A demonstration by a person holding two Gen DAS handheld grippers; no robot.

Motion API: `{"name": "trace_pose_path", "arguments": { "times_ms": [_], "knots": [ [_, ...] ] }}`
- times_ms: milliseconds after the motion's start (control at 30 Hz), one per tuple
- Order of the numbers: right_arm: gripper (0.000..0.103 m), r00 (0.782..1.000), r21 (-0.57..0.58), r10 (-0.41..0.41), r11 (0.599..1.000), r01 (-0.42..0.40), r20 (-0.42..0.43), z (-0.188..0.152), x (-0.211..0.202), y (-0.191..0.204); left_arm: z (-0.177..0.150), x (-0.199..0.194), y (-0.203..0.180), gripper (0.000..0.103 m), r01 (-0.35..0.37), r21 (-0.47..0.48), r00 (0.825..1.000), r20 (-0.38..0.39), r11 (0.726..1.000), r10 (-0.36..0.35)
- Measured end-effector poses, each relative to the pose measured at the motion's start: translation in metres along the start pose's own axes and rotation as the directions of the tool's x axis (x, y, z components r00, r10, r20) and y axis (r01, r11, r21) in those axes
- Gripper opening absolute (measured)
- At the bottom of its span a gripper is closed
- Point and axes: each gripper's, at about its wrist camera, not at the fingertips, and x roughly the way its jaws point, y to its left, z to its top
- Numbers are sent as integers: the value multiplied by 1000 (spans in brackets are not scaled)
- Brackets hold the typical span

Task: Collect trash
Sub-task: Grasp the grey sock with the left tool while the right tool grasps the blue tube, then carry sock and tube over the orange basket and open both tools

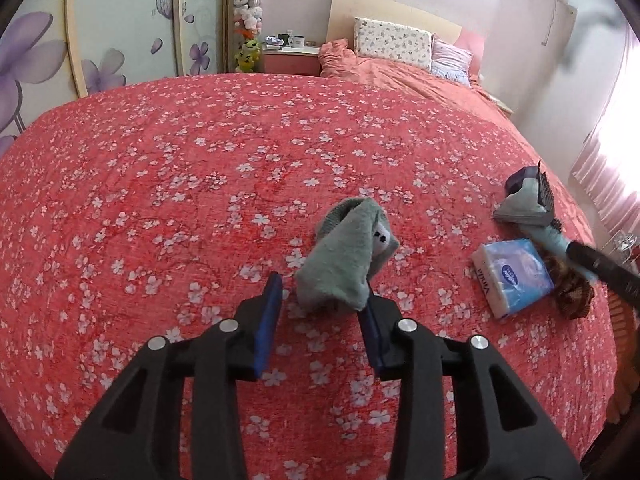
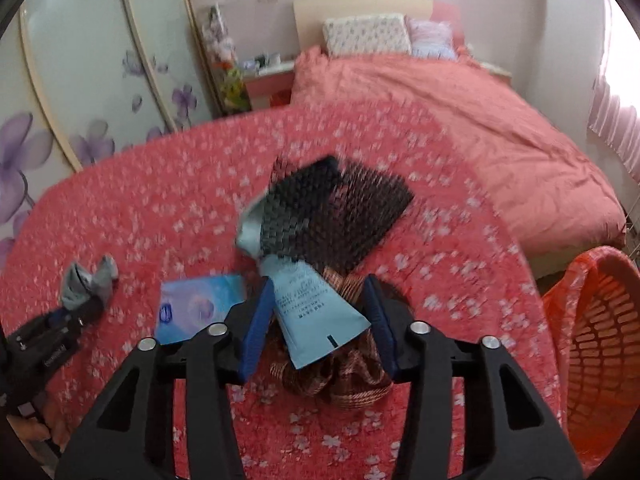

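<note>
A grey-green sock (image 1: 344,252) lies crumpled on the red flowered bedspread (image 1: 200,200), its near end between the tips of my left gripper (image 1: 322,292). The blue pads stand apart from it, so that gripper is open. My right gripper (image 2: 318,282) has a light-blue squeeze tube (image 2: 316,316) between its pads, both of which touch its flat end. A black bristled hairbrush (image 2: 336,208) and a grey cloth (image 2: 250,232) sit just beyond the tube. A brown scrunchie (image 2: 340,372) lies under the right gripper and a blue tissue pack (image 2: 200,304) to its left.
An orange plastic basket (image 2: 600,340) stands off the bed's right edge. Pillows (image 1: 394,42) and a pink duvet (image 2: 480,140) fill the far end of the bed. A flowered wardrobe (image 1: 120,40) and a bedside table (image 1: 292,58) are at the back left.
</note>
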Motion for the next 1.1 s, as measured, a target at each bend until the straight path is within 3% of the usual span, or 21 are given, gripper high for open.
{"name": "trace_pose_path", "arguments": {
  "times_ms": [167, 500, 833, 933, 1100],
  "knots": [
    [37, 998, -43, 44, 998, -45, -33, -9, -7, 12, -1, 0, 8, 40, 29, -16, 1000, 2, 999, -29],
    [44, 998, -84, -53, 995, 49, -41, 8, 17, 31, -7, -4, 13, 41, 70, -43, 998, 8, 997, -69],
    [44, 992, -138, -113, 985, 104, -57, 17, 35, 41, -8, -5, 16, 41, 78, -50, 997, 10, 996, -78],
    [32, 991, -140, -115, 985, 105, -65, 16, 36, 39, -8, -4, 18, 42, 77, -48, 997, 10, 996, -77],
    [32, 993, -109, -96, 990, 87, -73, 17, 38, 34, -7, -4, 17, 42, 73, -43, 997, 8, 996, -73]
  ]
}}
